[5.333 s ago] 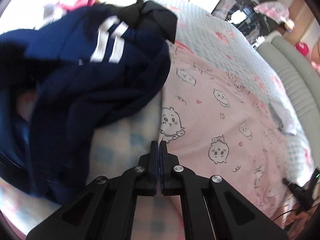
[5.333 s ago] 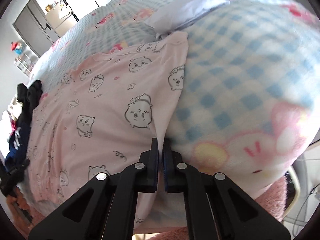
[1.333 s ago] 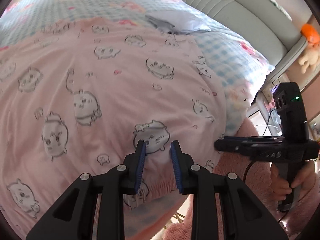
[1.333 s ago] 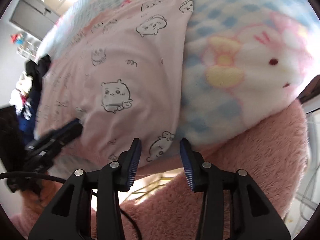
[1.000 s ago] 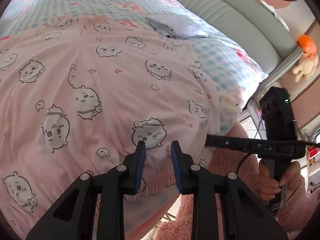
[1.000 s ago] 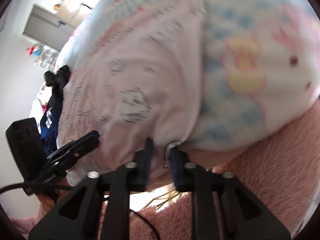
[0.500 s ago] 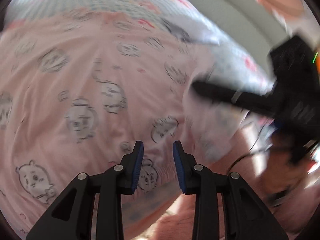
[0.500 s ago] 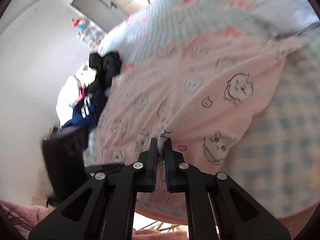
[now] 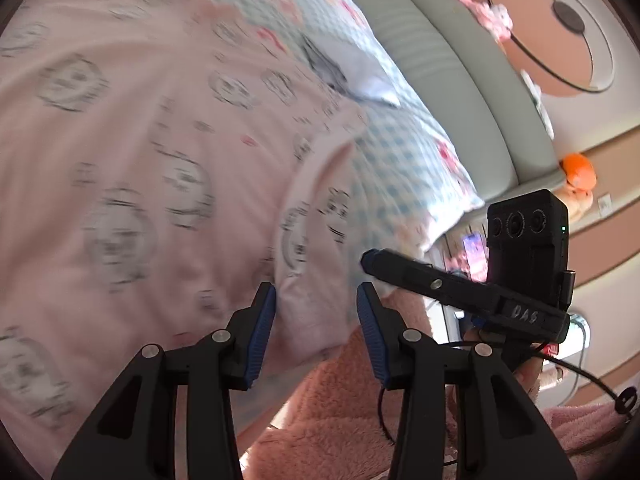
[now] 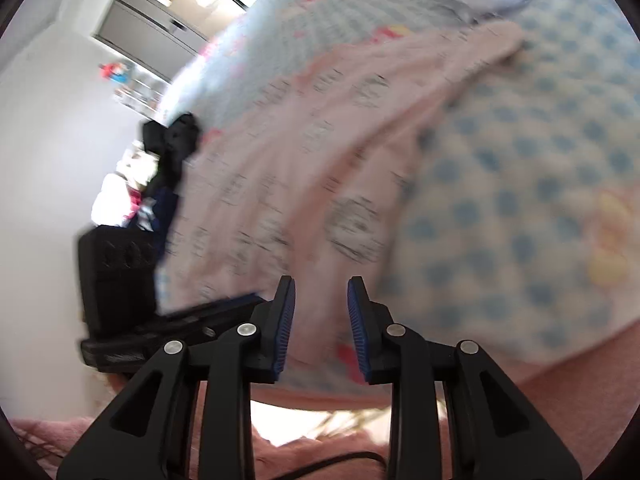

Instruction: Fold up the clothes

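Note:
A pink garment (image 9: 132,152) printed with cartoon faces lies spread over the blue-checked bed sheet (image 9: 404,160). Its near right corner is turned over into a flap (image 9: 316,240). My left gripper (image 9: 316,320) hangs over that flap at the bed's edge, jaws opening, the cloth showing between the pads but not pinched. To the right, my right gripper (image 9: 440,284) points at the flap's edge. In the right wrist view the right gripper (image 10: 321,320) has its jaws opening over the garment (image 10: 320,152), gripping nothing. The left gripper's body (image 10: 120,280) is at the left.
A small white cloth (image 9: 360,76) lies further up the bed. Dark clothes are piled (image 10: 172,148) at the bed's far side. A grey padded headboard (image 9: 460,92) runs along the right. Fluffy pink sleeves (image 9: 340,420) are just below the bed's edge.
The right gripper shut on the garment's near corner, carried it up over the garment, then let go. The left gripper's jaws spread wider and it turned to the right.

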The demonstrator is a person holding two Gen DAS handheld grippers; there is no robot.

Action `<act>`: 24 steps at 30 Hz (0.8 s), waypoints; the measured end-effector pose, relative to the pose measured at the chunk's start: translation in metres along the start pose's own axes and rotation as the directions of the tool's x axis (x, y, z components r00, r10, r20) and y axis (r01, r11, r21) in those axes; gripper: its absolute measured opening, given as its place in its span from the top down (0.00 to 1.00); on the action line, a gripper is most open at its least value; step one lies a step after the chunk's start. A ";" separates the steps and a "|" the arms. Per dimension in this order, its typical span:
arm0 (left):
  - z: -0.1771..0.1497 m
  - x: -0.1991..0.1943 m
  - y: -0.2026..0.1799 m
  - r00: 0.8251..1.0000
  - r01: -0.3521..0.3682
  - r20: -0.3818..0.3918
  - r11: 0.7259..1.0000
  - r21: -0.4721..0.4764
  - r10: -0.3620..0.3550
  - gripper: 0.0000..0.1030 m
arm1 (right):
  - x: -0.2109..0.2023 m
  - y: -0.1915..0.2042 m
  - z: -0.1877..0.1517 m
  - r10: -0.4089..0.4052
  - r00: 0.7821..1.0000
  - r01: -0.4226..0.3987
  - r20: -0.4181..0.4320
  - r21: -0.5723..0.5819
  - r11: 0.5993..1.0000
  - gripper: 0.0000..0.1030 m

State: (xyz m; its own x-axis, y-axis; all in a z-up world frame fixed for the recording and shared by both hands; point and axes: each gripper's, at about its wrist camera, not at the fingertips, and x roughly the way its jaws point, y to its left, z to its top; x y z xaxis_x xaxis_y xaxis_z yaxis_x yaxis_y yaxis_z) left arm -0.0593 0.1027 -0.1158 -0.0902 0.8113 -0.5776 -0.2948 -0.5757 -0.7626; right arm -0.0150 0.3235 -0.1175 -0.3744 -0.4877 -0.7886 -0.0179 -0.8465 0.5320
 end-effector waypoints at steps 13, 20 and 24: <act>0.012 -0.084 -0.009 0.948 -0.174 0.271 0.985 0.003 0.166 0.92 | 0.021 0.032 0.003 -0.011 0.998 0.004 -0.070 -0.101 0.995 0.66; -0.032 -0.164 0.044 0.880 -0.245 0.367 0.950 -0.195 0.302 0.92 | 0.058 0.085 0.000 0.029 0.990 -0.060 -0.137 -0.228 0.972 0.66; -0.063 -0.176 0.073 0.890 -0.190 0.356 0.941 -0.281 0.286 0.92 | 0.076 0.107 -0.008 0.029 0.984 -0.078 -0.176 -0.277 0.958 0.66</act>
State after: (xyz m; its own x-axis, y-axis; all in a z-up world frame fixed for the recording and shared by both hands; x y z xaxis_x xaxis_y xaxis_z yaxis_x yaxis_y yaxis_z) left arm -0.0045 -0.0882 -0.0882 -0.5036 0.5932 -0.6281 0.0067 -0.7243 -0.6894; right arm -0.0374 0.1945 -0.1229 -0.2061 -0.5419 -0.8148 0.2683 -0.8320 0.4856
